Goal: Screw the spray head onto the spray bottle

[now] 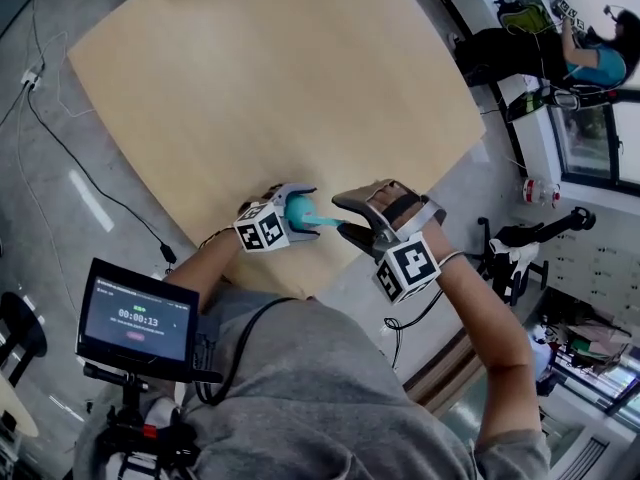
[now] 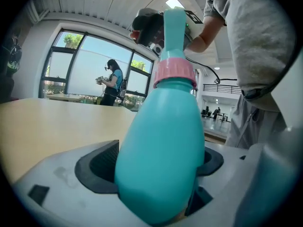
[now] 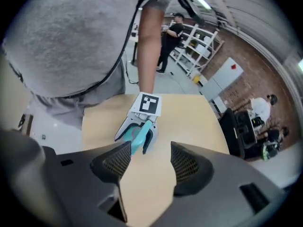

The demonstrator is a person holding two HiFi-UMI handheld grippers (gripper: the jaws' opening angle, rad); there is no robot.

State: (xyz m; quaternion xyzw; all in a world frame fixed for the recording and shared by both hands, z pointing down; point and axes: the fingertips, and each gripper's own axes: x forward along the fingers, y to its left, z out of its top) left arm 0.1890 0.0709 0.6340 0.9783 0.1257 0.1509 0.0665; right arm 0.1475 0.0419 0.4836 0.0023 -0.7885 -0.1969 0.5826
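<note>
A teal spray bottle [image 2: 163, 155] with a pink collar [image 2: 174, 72] and a teal spray head [image 2: 173, 27] lies sideways in my left gripper [image 2: 156, 167], whose pads are shut on its body. In the head view the bottle [image 1: 298, 211] is held over the table's near edge, and its spray head [image 1: 325, 220] points right. My right gripper [image 1: 347, 218] stands open just right of the spray head, with its jaws apart and nothing between them. In the right gripper view the bottle [image 3: 140, 135] lies ahead of the open right gripper [image 3: 150, 162] and is not touching it.
The wooden table [image 1: 270, 78] stretches away from me; its near edge lies under both grippers. A small screen [image 1: 138, 320] on a stand is at my lower left. Cables [image 1: 60, 138] run over the floor on the left. A person [image 1: 590, 53] sits far right.
</note>
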